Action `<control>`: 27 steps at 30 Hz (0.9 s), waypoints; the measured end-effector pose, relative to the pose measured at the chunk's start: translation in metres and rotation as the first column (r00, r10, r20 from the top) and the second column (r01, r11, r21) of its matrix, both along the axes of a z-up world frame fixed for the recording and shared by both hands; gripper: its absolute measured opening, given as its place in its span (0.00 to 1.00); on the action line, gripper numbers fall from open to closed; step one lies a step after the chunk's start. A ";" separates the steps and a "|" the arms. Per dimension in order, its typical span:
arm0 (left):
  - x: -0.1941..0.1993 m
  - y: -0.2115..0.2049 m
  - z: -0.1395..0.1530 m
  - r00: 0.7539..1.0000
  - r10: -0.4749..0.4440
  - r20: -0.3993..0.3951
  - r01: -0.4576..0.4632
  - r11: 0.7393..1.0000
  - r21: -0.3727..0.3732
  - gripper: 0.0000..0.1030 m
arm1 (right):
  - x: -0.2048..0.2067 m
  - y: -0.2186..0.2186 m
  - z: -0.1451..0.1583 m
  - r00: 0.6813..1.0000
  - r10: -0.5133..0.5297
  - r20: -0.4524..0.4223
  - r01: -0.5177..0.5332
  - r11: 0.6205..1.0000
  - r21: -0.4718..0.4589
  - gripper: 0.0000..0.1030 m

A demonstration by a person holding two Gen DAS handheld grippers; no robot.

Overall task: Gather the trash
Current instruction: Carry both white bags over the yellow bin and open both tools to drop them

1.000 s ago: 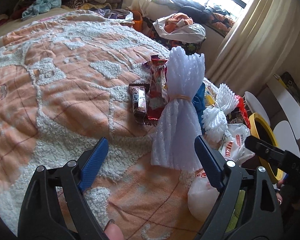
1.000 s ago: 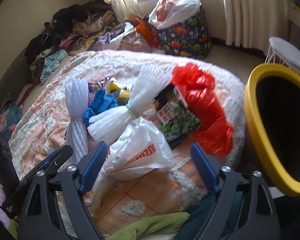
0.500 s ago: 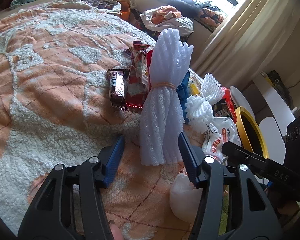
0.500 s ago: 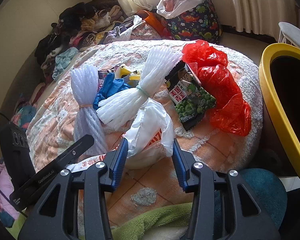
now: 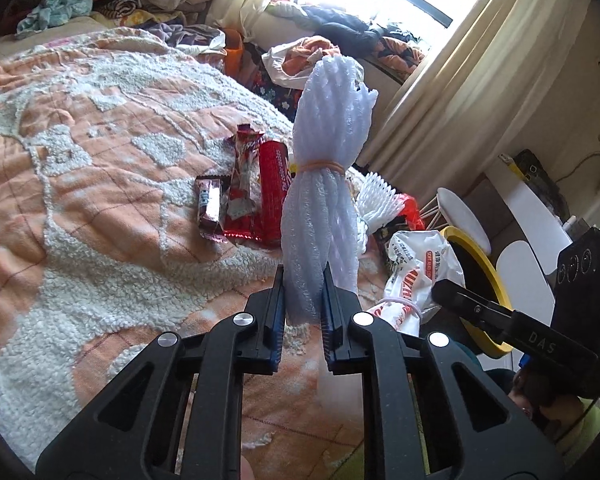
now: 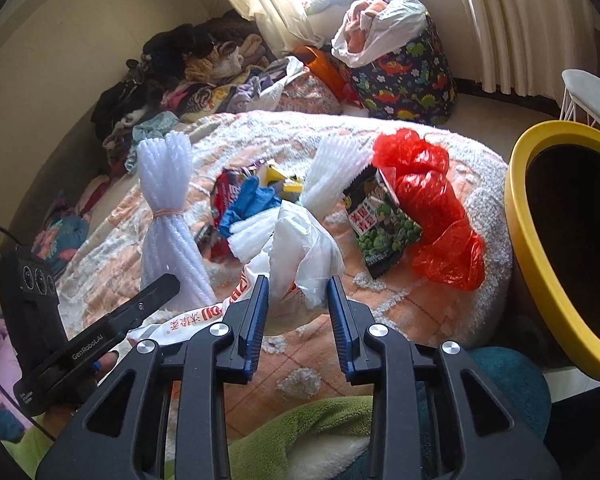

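My left gripper (image 5: 303,304) is shut on the lower end of a white foam net bundle (image 5: 324,168) tied with a rubber band, held upright off the bed; it also shows in the right wrist view (image 6: 168,216). My right gripper (image 6: 298,300) is shut on a white plastic bag (image 6: 300,248) with red print, also in the left wrist view (image 5: 416,272). A second foam net bundle (image 6: 332,164), a red plastic bag (image 6: 428,204), a green pea snack packet (image 6: 384,224), a blue glove (image 6: 248,200) and red snack wrappers (image 5: 256,196) lie on the bed.
A yellow-rimmed bin (image 6: 516,216) stands at the right beside the orange and white bedspread (image 5: 100,184). A dinosaur-print basket (image 6: 404,76) with clothes sits by the curtains. Clothes piles (image 6: 188,68) line the far wall. A green towel (image 6: 300,428) lies near me.
Both grippers went from open to shut. The left closed on the foam net bundle and lifted it upright. The right closed on the white plastic bag.
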State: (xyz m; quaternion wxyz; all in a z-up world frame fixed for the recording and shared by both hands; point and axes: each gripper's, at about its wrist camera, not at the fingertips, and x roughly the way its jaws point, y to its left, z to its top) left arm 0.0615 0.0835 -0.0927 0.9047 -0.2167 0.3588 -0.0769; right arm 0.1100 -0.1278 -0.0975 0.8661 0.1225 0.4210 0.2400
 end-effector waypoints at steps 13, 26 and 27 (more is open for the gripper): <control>0.004 -0.021 0.037 0.997 -0.038 0.070 0.037 0.999 0.024 0.10 | -0.007 -0.054 0.052 0.978 -0.109 0.178 0.105 0.994 0.033 0.28; 0.016 -0.061 0.057 0.990 -0.103 0.093 0.099 0.994 0.049 0.10 | -0.007 -0.108 0.070 0.932 -0.240 0.270 0.237 0.971 0.044 0.28; 0.017 -0.064 0.057 0.990 -0.109 0.093 0.105 0.993 0.051 0.10 | -0.008 -0.109 0.070 0.929 -0.248 0.274 0.246 0.968 0.042 0.28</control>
